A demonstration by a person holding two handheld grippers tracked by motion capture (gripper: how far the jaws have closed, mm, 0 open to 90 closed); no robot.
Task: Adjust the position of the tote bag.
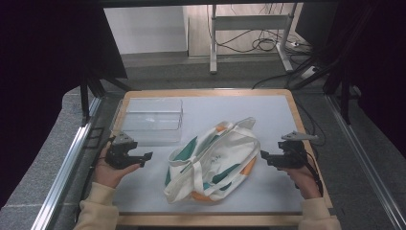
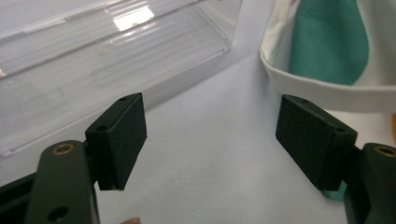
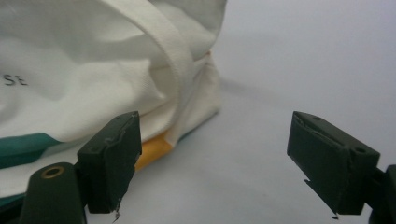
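At the centre of the high view, a crumpled white canvas bag [image 1: 210, 160] with teal and orange patches is seen lying on the white table [image 1: 268, 110], its long axis running diagonally from the lower left of the frame toward the upper right. At its left edge the left gripper [image 1: 146, 156] is held just beside the cloth, and at its right edge the right gripper [image 1: 264, 155] is held at a similar small gap; neither is touching the bag. Both are pointed inward at the bag's flanks, so the bag is bracketed between them.

In the left gripper view the jaws are spread wide with nothing between them but bare table; the bag's white rim and teal panel [image 2: 327, 44] are seen toward the upper right, beyond the right-hand jaw, and a clear plastic box [image 2: 107, 60] is seen at the upper left. In the right gripper view the jaws are likewise spread and empty; the bag's end [image 3: 116, 70], with a strap and an orange corner, is seen in the upper left, just beyond the left-hand jaw.

Neither gripper can be judged clearly nearer. A grasp would seem to call for each gripper to be eased inward across the short gap; the right one would probably meet the strap first.
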